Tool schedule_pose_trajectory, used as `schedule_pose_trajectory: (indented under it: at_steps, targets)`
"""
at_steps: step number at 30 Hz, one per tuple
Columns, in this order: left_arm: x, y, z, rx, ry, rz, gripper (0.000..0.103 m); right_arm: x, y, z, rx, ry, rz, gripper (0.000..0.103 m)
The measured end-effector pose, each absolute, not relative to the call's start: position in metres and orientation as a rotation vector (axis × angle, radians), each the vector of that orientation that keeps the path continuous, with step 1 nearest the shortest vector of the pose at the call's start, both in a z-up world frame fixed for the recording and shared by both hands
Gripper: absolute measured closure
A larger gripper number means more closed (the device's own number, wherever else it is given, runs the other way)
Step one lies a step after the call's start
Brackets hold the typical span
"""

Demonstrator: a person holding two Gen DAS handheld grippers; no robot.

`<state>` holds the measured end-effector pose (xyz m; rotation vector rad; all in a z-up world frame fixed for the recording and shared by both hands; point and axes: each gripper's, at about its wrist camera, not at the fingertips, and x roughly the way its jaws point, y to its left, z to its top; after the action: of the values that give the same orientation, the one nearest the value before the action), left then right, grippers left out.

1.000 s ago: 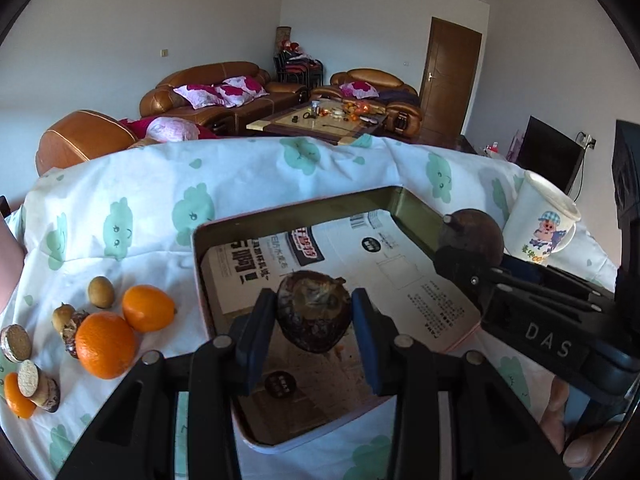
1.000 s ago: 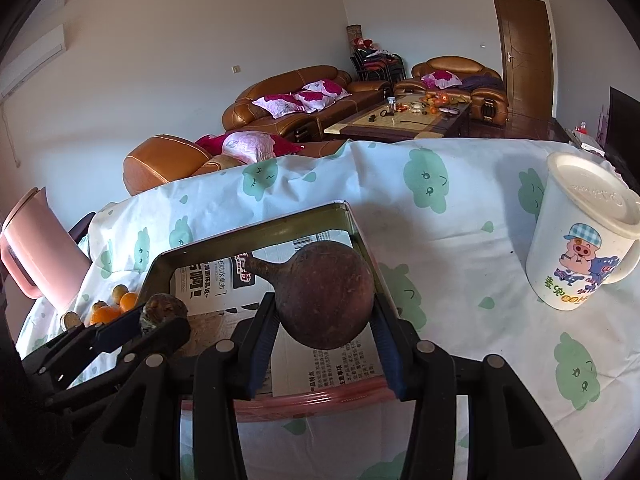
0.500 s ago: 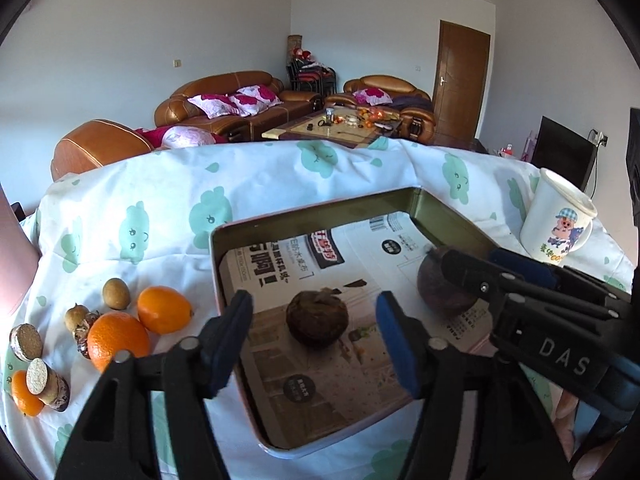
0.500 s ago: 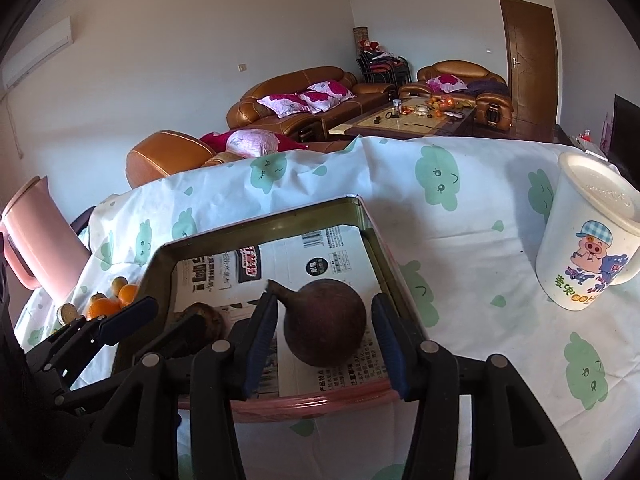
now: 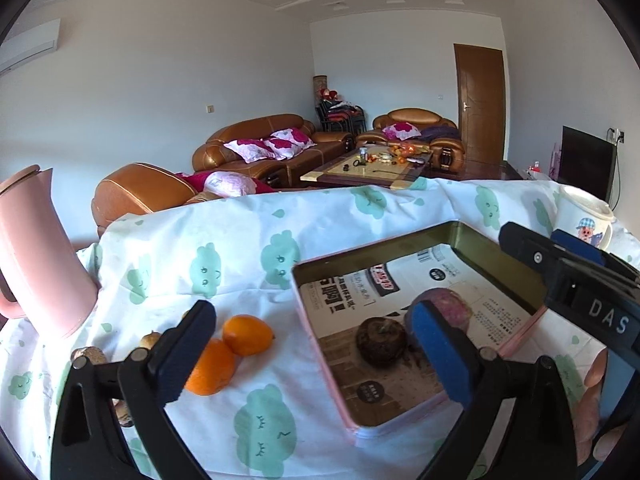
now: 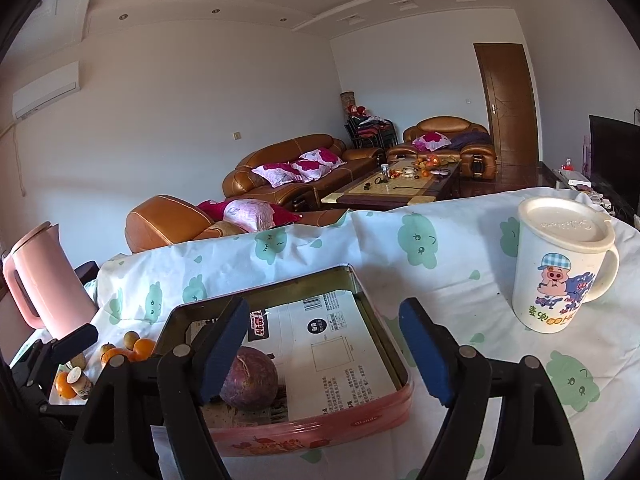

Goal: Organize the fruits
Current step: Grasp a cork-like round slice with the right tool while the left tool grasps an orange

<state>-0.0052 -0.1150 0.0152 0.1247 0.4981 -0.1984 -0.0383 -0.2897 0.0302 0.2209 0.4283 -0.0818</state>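
A pink tin tray lined with printed paper sits on the cloud-print tablecloth. In it lie a dark brown round fruit and a purple round fruit. My left gripper is open and empty, above the tray's left edge. My right gripper is open and empty, above the tray's near side, with the purple fruit by its left finger. Two oranges lie left of the tray.
A pink jug stands at the left. A white lidded pig mug stands at the right. Small brown fruits and cut pieces lie beside the oranges. The right gripper's body crosses the left wrist view.
Both grippers opened and let go of their fruits, which now lie in the tray. Both grippers pulled back and up; the left one swung toward the oranges.
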Motion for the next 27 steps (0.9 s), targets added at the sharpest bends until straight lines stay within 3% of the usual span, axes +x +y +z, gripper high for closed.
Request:
schedule_pose_trajectory:
  at_steps: [14, 27]
  targets:
    - [0.005, -0.026, 0.003, 0.079, 0.578, -0.093, 0.002, -0.057, -0.244, 0.034, 0.056, 0.380, -0.087, 0.024]
    - [0.005, 0.058, -0.015, 0.037, 0.737, -0.074, 0.002, -0.060, -0.150, 0.023, -0.022, 0.482, 0.138, 0.024]
